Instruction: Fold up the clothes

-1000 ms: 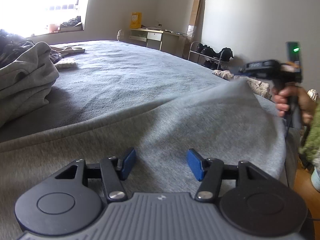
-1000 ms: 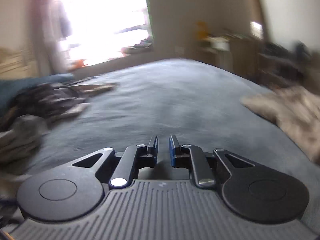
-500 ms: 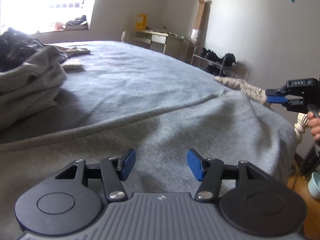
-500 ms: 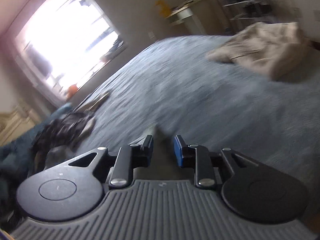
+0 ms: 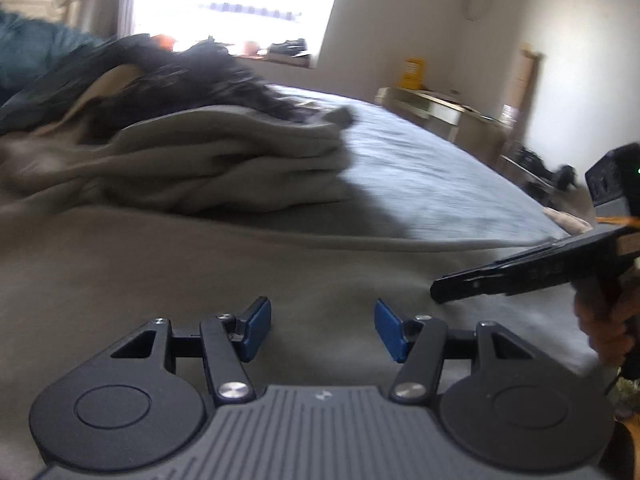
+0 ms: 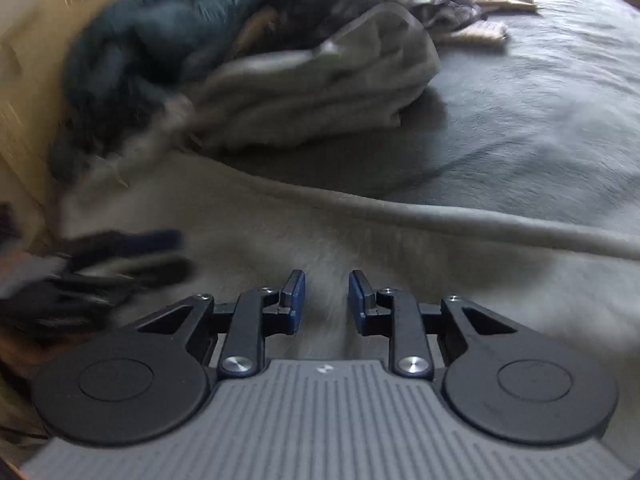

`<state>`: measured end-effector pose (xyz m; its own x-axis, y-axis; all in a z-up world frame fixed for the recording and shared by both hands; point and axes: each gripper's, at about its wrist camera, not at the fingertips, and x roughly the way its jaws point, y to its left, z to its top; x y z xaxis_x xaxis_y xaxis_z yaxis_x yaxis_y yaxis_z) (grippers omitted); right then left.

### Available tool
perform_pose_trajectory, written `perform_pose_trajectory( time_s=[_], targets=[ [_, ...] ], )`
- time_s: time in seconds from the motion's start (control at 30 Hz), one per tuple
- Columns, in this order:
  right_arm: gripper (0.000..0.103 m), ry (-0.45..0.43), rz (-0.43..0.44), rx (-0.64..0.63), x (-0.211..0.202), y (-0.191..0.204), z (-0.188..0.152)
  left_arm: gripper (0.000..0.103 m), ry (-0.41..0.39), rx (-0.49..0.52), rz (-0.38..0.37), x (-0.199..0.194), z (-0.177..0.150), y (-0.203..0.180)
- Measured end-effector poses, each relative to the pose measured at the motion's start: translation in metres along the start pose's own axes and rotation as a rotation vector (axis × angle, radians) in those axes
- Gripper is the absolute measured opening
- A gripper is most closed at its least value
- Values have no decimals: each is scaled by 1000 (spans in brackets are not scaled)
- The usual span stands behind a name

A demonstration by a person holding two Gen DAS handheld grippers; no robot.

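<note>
Left wrist view: the grey garment is seen spread flat on the bed, no fold yet judged made. Both the left hand-held gripper and right hand-held gripper are held open, empty, above it.

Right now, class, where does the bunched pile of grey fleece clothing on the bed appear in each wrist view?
Left wrist view: bunched grey fleece pile, upper left, beyond the open fingers.
Right wrist view: same pile, upper centre.
Shared landmark: the long rolled hem of the flat grey garment running in front of it.
</note>
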<state>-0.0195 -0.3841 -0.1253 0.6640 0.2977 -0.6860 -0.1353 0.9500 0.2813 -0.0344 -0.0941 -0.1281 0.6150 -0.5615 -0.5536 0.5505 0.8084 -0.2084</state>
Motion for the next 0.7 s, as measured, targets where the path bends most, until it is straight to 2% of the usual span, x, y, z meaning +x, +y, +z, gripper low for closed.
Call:
perform_pose_trajectory(
  time_s=[0.07,0.1,0.13,0.17,0.23,0.33,0.4,0.43,0.47,0.5,0.53,0.6,0.7],
  targets=[
    [15,-25,-78,-4,20,-6,13,58,1,-27,2,4,-4,19],
    [14,-48,-109,53,22,-14,22,58,-4,-39,-11,4,-6,25],
    [14,-67,-150,102,23,-20,29,58,-13,-44,-27,3,-8,29],
    [19,-79,-195,118,19,-19,35,58,-23,-47,-42,3,-9,33],
    [20,-97,-187,95,8,-5,41,58,-40,-40,-57,2,-11,36],
    [21,-39,-66,48,5,26,33,58,-61,-29,-71,2,-15,38],
    [21,12,-78,-8,19,39,24,58,-67,-27,-78,3,-17,38],
    [21,13,-137,-31,27,37,21,58,-66,-28,-82,3,-18,39],
    [18,0,-181,-41,33,32,18,58,-63,-27,-84,3,-18,39],
    [14,-42,-189,-6,30,20,17,58,-58,-21,-82,3,-17,39],
    [14,-84,-193,73,22,7,17,58,-52,-13,-77,3,-16,38],
    [22,-168,-235,187,-7,-12,10,58,-44,1,-64,3,-15,35],
    [27,-216,-215,195,-51,-28,-14,59,-40,18,-36,5,-14,29]
  ],
)
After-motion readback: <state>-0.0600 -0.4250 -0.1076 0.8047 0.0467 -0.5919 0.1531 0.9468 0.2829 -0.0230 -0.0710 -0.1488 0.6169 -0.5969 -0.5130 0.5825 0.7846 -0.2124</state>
